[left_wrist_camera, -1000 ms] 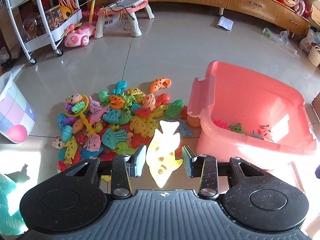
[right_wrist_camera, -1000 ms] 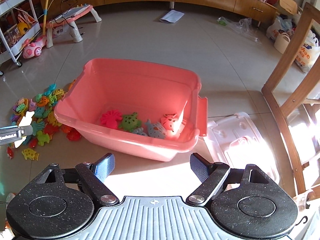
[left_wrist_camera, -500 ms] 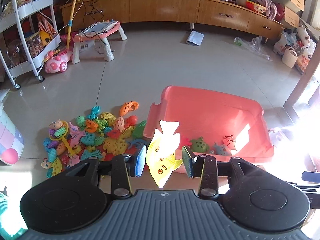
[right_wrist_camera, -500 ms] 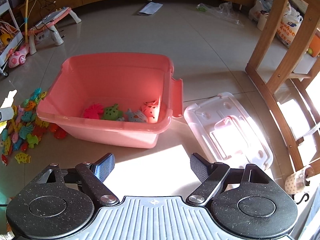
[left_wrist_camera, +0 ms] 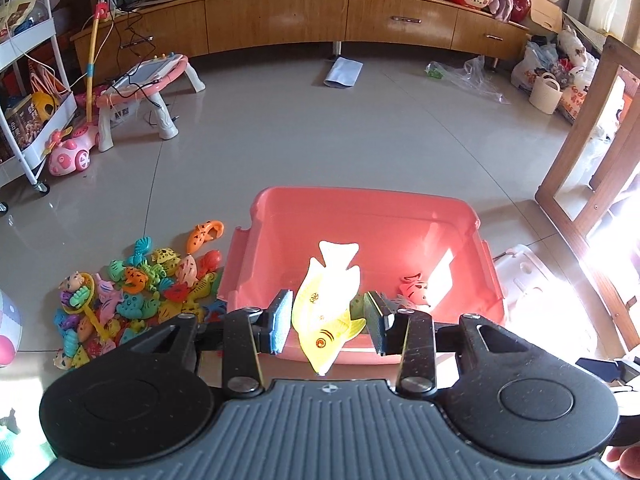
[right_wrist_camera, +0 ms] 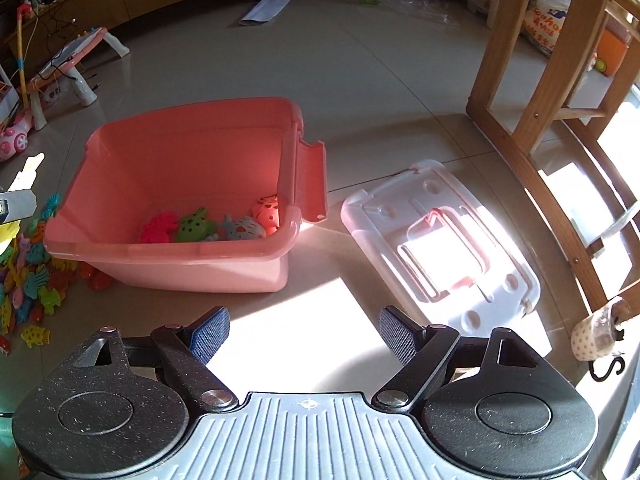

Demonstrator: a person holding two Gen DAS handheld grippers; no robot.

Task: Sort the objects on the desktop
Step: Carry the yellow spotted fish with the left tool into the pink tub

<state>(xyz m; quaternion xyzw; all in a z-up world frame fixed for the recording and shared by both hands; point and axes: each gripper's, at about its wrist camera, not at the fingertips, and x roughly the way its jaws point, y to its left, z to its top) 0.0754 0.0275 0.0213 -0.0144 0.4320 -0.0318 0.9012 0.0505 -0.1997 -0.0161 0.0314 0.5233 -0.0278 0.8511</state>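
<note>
In the left wrist view, a heap of small plastic sea-creature toys [left_wrist_camera: 136, 300] lies on the tiled floor at about nine o'clock from the left gripper [left_wrist_camera: 328, 318], just beside the left wall of the pink bin [left_wrist_camera: 360, 216]. The left gripper is clenched on a yellow toy fish [left_wrist_camera: 326, 308], pinching its body between the blue pad on one side and the dark pad on the other; the fish stands nearly upright with its pale tail at twelve o'clock and its head at six, lined up with the near rim of the bin. Inside the bin, at about two o'clock from the fish, an orange striped toy [left_wrist_camera: 416, 290] rests on the floor of the tub near a patch of sunlight. In the right wrist view the same bin [right_wrist_camera: 168, 246] sits at ten o'clock from the right gripper [right_wrist_camera: 306, 336], holding a red toy [right_wrist_camera: 158, 228], a green toy [right_wrist_camera: 194, 224], a grey-blue toy [right_wrist_camera: 242, 229] and the orange one in a row along its near wall. The right gripper is released, its jaws wide apart with nothing between them, over sunlit floor. At one o'clock from it a translucent white lid [right_wrist_camera: 440, 240] lies flat on the tiles, just beside the bin's hinged handle flap [right_wrist_camera: 310, 182]. A wooden chair frame [right_wrist_camera: 532, 76] stands beyond the lid at two o'clock.
</note>
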